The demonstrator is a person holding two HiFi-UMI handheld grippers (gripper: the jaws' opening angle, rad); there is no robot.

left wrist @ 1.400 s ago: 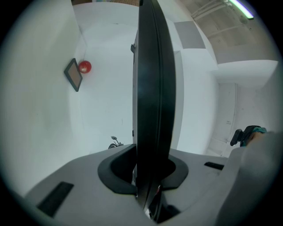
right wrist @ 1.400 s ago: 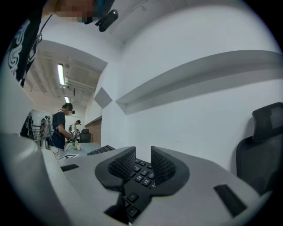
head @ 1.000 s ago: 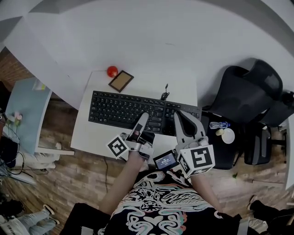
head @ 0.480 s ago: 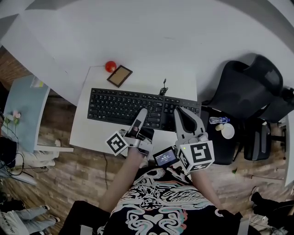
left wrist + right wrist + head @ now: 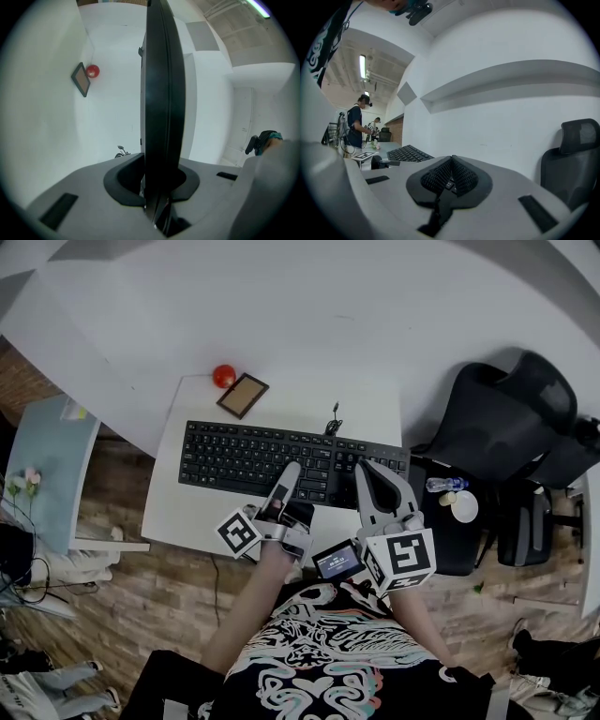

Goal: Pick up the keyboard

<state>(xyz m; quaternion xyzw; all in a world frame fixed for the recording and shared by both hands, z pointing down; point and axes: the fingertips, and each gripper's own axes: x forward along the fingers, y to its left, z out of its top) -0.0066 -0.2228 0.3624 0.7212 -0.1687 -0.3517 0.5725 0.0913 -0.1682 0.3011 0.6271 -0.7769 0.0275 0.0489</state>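
A black keyboard lies across the white table. My left gripper reaches over the keyboard's front edge near the middle. In the left gripper view the keyboard stands edge-on as a dark slab between the jaws, and the left gripper is shut on it. My right gripper lies over the keyboard's right end. In the right gripper view its ribbed pads meet with nothing between them, and the keyboard shows off to the left.
A red ball and a small brown frame sit at the table's back left. A cable leaves the keyboard's rear. A black office chair and a dark stand with a bottle are at right, a pale blue table at left.
The whole head view has shifted slightly. Both grippers and the keyboard keep the same places relative to each other.
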